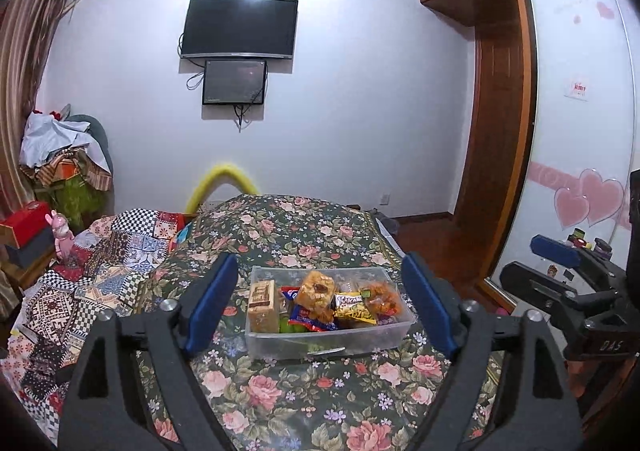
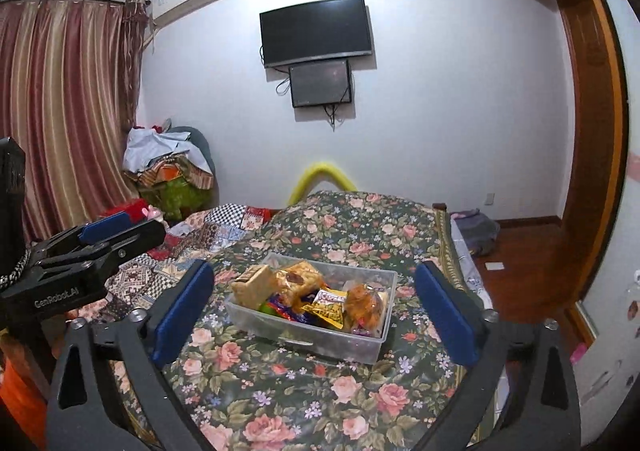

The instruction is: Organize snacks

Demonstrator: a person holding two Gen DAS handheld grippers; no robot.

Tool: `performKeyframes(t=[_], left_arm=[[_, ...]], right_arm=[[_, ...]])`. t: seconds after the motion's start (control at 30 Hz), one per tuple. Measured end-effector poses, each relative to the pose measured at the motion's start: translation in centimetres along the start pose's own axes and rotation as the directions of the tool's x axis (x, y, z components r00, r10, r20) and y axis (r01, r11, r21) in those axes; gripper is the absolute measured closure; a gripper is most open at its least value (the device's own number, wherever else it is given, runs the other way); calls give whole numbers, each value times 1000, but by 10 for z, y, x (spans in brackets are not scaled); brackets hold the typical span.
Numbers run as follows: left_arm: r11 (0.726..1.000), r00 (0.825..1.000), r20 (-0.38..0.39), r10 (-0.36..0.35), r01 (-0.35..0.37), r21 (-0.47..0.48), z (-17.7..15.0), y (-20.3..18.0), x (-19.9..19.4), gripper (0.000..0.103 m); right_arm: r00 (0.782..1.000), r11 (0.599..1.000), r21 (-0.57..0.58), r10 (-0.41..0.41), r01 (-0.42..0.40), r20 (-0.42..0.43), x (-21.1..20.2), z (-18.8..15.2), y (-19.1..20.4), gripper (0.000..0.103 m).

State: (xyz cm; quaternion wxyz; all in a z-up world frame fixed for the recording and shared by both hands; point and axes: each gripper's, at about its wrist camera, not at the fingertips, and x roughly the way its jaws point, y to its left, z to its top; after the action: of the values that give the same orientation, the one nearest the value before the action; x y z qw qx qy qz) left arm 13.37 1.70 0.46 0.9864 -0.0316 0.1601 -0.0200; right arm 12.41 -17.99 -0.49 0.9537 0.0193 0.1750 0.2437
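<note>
A floral quilted bedspread [image 1: 304, 383] is carrying a clear rectangular plastic bin [image 1: 328, 343] of crinkly wrapped snacks [image 1: 354, 307]. Nearer than the bin, the left gripper [image 1: 320, 305] and right gripper [image 2: 316, 315] are hovering, blue-padded jaws apart, empty.

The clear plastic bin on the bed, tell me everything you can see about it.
The clear plastic bin is a shallow, rectangular, see-through tub with no lid on it. It sits flat on the floral bedspread, nearly level. Wrapped snacks fill it loosely: a tan boxy pack at its left end, a yellow packet toward the right, orange-brown pieces in clear wrap. Some poke above the rim. Neither gripper touches it; both sets of jaws stand open.
</note>
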Motion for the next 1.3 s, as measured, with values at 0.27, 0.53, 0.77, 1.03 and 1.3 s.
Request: performKeyframes(t=[0.27, 0.53, 0.77, 1.03, 1.3], left_arm=[[1000, 1000, 27, 17, -17, 13, -8, -2, -10, 5], [1000, 1000, 23, 5, -5, 4, -12, -2, -8, 2], [1000, 1000, 17, 6, -6, 12, -16, -1, -6, 2], [1000, 1000, 18, 5, -6, 8, -15, 0, -7, 1], [1000, 1000, 13, 2, -2, 13, -17, -1, -6, 0]], right_arm=[[1000, 1000, 11, -11, 11, -6, 1, -6, 3, 0], [1000, 1000, 11, -13, 13, -7, -2, -12, 5, 0], [1000, 1000, 19, -12, 12, -9, -3, -14, 4, 0], [1000, 1000, 18, -16, 17, -7, -4, -14, 6, 0], [1000, 1000, 20, -21, 21, -7, -5, -14, 5, 0]])
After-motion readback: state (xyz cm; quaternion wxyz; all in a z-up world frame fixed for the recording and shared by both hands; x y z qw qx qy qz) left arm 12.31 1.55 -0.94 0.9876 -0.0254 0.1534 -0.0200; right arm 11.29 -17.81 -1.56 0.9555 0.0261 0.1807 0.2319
